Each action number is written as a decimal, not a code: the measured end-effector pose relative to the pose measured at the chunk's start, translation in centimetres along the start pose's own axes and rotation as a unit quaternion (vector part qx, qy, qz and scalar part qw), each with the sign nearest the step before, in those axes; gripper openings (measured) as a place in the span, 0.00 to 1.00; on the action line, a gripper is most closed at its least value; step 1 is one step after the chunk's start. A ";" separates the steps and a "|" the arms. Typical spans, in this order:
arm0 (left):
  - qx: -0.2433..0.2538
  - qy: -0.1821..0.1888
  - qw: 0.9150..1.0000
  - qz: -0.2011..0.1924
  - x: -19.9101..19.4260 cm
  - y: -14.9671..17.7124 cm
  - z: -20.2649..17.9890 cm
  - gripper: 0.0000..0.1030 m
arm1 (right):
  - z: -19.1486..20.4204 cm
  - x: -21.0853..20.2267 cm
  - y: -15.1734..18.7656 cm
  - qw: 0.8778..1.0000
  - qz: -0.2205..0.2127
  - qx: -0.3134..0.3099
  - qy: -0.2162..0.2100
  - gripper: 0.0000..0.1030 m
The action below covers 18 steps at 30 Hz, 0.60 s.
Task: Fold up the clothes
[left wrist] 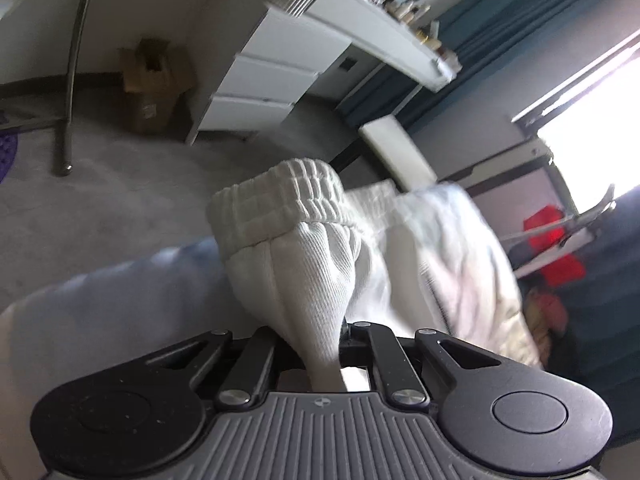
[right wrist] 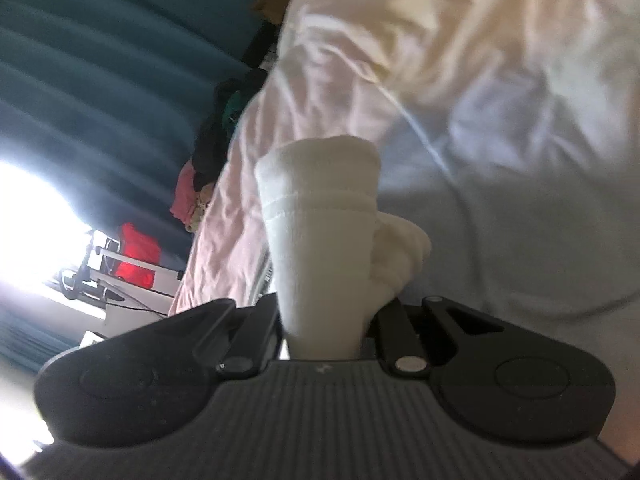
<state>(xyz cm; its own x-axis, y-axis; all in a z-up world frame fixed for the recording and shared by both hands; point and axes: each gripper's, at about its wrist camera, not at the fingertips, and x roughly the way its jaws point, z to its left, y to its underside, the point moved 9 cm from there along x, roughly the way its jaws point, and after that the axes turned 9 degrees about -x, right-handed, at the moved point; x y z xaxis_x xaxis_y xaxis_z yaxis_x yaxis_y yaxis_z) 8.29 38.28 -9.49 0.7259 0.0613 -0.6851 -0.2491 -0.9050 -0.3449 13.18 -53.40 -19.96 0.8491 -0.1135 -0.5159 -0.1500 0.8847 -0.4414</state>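
Left wrist view shows a white ribbed-knit garment with an elastic waistband [left wrist: 288,216] pinched in the left gripper [left wrist: 320,360], bunching forward beyond its fingers. Right gripper [right wrist: 324,332] likewise clamps a white hem, so pull both evenly taut above the pale crumpled sheet [right wrist: 500,120].

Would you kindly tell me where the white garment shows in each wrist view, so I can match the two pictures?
Left wrist: white garment at centre, its ribbed elastic band uppermost, bunched into the left gripper.
Right wrist: the garment at centre, a hemmed end pinched in the right gripper.
Shared landmark: red object by the bright window.
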 end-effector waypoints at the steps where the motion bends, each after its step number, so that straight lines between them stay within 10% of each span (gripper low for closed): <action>1: 0.005 -0.003 1.000 0.003 0.0 0.5 0.9 0.08 | -0.6 0.2 0.4 1.000 0.007 0.000 0.005 0.12; 7: 0.072 0.013 0.997 0.003 -0.2 2.6 2.7 0.17 | -2.2 0.7 1.7 0.999 0.028 0.035 -0.001 0.12; 12: 0.143 -0.020 0.990 0.003 -3.3 4.2 3.1 0.45 | -1.9 1.3 2.0 0.996 0.037 0.059 -0.060 0.19; 16: 0.200 -0.035 0.979 -0.022 -6.8 4.8 2.5 0.57 | -1.5 1.8 2.1 0.989 0.043 0.082 -0.118 0.72; 18: 0.213 -0.032 0.976 -0.041 -8.0 5.3 1.1 0.67 | -1.2 2.2 1.9 0.986 0.043 0.081 -0.140 0.76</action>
<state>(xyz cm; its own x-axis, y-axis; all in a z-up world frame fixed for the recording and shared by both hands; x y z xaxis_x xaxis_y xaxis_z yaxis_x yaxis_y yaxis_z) 0.42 33.43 -6.56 0.7167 0.1634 -0.6780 -0.4465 -0.6394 -0.6260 14.13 -52.47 -22.84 0.9463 0.0746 -0.3145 -0.1642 0.9491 -0.2690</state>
